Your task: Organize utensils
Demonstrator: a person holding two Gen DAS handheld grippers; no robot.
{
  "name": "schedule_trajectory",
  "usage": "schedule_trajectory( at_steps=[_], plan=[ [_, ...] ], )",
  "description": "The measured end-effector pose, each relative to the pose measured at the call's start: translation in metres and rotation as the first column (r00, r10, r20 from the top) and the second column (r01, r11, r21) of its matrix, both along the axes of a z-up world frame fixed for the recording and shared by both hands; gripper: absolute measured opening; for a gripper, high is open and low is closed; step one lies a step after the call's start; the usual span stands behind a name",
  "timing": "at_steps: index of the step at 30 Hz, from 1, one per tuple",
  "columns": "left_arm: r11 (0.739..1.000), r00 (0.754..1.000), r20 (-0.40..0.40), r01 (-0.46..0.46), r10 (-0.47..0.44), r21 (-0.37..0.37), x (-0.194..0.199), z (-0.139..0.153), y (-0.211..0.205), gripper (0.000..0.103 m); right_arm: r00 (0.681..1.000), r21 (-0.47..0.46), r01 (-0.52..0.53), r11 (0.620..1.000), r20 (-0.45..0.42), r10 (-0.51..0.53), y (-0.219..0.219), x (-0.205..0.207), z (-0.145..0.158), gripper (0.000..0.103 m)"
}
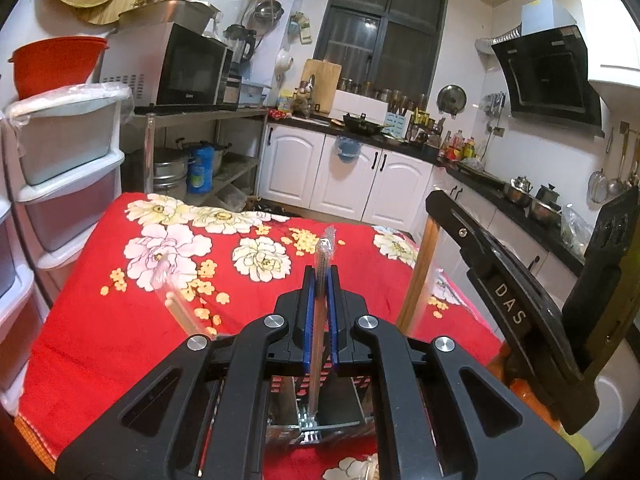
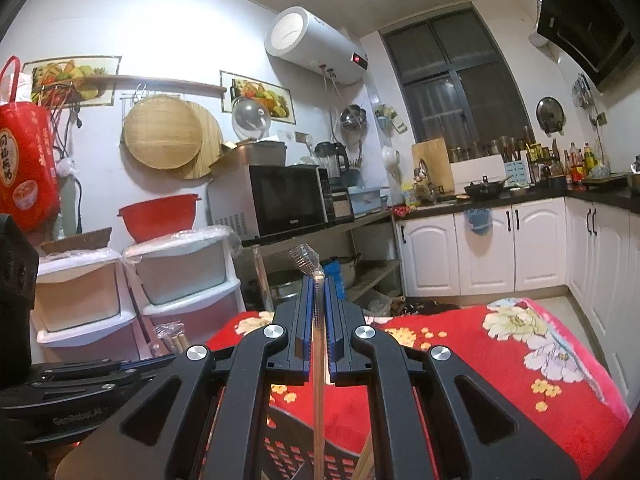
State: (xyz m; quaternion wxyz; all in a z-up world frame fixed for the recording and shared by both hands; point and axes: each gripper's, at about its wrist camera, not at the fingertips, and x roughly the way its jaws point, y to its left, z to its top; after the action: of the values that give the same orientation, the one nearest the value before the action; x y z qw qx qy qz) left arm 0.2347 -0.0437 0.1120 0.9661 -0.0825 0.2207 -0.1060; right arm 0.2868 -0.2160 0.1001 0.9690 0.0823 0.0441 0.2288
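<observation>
Red floral cloth (image 1: 120,320) lies open; wrapped chopsticks (image 1: 176,300) obstruct left.

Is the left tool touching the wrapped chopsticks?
Touching. The left wrist view shows the left tool with its blue pads closed tight on the wrapped chopsticks, no gap either side.

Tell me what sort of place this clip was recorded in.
A home kitchen, fairly clearly. A microwave sits on a metal rack, a range hood hangs over the dark counter, and white cabinets run under a window. The work surface is a table under a red floral cloth.
</observation>
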Motion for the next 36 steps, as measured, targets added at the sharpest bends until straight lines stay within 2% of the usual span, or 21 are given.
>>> schedule_trajectory(
  at_steps=[8,21,25,29,31,36],
  plan=[
    [1.000,0.999,-0.031,-0.019,0.019,0.007,0.003,-0.016,0.004,0.002,0.998,-0.032,-0.011,0.999,-0.056,0.010,0.002,-0.001,-0.023,0.006],
    [1.000,0.998,-0.055,-0.028,0.029,0.005,-0.004,-0.026,0.010,0.002,0.993,-0.085,0.007,0.996,-0.116,-0.017,-0.004,-0.020,-0.029,0.007],
    [1.000,0.997,-0.067,-0.026,0.026,0.001,-0.007,-0.028,0.013,0.007,0.989,-0.094,0.016,0.995,-0.146,-0.030,-0.009,-0.025,-0.033,0.007],
    [1.000,0.997,-0.073,-0.024,0.024,0.000,-0.013,-0.030,0.015,0.009,0.983,-0.093,0.021,0.995,-0.178,-0.038,-0.014,-0.029,-0.038,0.012],
    [1.000,0.997,-0.075,-0.025,0.025,-0.001,-0.015,-0.031,0.016,0.015,0.980,-0.093,0.024,0.995,-0.194,-0.042,-0.016,-0.030,-0.041,0.013],
    [1.000,0.996,-0.081,-0.030,0.030,-0.006,-0.022,-0.033,0.019,0.017,0.973,-0.080,0.027,0.996,-0.227,-0.044,-0.023,-0.037,-0.047,0.016]
  ],
)
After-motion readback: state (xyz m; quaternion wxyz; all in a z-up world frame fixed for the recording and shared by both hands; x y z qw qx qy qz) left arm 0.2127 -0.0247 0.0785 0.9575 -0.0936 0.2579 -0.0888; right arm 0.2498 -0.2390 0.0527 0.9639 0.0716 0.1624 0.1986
